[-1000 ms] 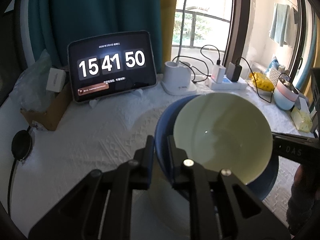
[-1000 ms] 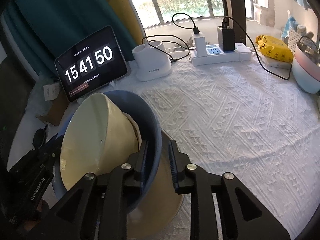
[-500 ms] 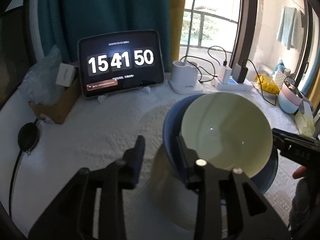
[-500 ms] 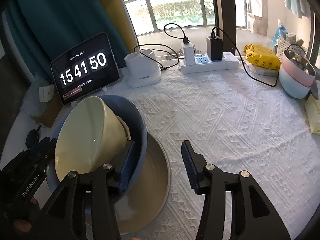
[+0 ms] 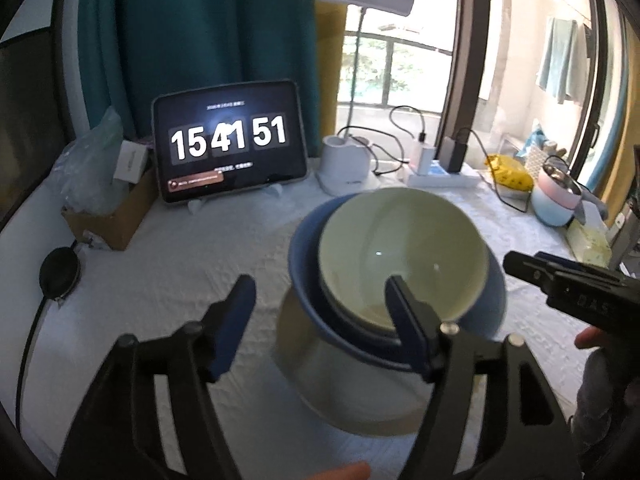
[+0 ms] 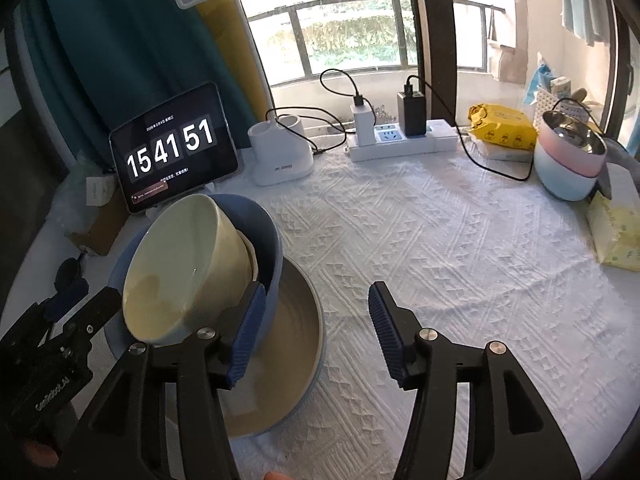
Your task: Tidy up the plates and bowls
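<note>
Bowls (image 6: 192,264) before tablet (image 6: 172,152) reading "15 41 51"

The left claw (image 5: 320,300), black with blue ribbed pads, points steeply downward, its jaws opening and nothing pressed between the pads. The right claw (image 6: 314,322), of the same black frame and blue pads, also tilts steeply down with jaws opening and empty. A fingertip (image 5: 590,336) shows under the right claw's body, seen from the left wrist.
</note>
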`<state>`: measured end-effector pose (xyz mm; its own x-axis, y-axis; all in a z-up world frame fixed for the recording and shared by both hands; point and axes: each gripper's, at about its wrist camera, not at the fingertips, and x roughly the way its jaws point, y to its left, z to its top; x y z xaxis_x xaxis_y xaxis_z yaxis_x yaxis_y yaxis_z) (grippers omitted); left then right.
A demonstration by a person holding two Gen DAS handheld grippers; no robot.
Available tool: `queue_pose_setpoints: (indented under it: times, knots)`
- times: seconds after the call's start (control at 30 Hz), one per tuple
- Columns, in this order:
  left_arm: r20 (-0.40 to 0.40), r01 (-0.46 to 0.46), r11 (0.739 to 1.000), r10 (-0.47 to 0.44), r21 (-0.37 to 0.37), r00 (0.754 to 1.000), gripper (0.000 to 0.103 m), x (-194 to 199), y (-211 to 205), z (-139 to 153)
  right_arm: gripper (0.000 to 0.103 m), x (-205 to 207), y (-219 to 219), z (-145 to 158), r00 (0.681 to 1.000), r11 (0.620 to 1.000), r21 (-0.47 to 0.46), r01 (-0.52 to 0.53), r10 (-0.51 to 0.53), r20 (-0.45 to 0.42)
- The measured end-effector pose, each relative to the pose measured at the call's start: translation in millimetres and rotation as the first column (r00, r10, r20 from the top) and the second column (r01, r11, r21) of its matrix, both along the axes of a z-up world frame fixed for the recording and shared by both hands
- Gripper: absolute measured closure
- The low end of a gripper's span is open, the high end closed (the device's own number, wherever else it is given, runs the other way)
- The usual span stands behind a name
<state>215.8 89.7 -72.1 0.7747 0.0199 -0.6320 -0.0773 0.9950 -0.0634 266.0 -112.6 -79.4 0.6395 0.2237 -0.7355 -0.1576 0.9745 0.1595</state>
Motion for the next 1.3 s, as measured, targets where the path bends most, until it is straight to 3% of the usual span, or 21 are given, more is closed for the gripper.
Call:
queue_pose_setpoints:
  times: [0.2, 0.37, 0.67, 1.0, 1.3]
  knots:
    - [0.025, 0.018, 1.0, -0.018, -0.018, 1.0, 0.03, -15.2, -9.0, 6.1, 0.044, -16.9, -9.0, 5.8, 1.0, 1.0, -0.016, 0.009, -0.009, 0.024]
    - [0.049, 0.037, 0.999, -0.036, -0.035, 0.998, 0.018, -28.7, -16.8, 9.6, 0.043, -32.0, -16.4, 9.9, 0.999, 0.999, -0.034, 0.014, -0.012, 0.046]
    - [0.099, 0.041, 0.998, -0.036, -0.052, 0.994, 0.008, -51.8, -29.9, 18.6, 0.042, -57.1, -33.5, 22.2, 0.995, 0.997, -0.064, 0.033, -0.026, 0.099]
    - [0.166, 0.093, 0.994, -0.082, -0.056, 0.983, 0.008, -78.4, -45.8, 31.8, 0.04, -82.0, -53.1, 33.4, 0.988, 0.997, -0.061, 0.05, -0.041, 0.147]
    - [0.235, 0.101, 0.995, -0.098, -0.003, 0.967, 0.008, -106.9, -61.6, 47.8, 0.039, -107.6, -60.8, 48.9, 0.975, 0.994, -0.077, 0.073, -0.055, 0.215]
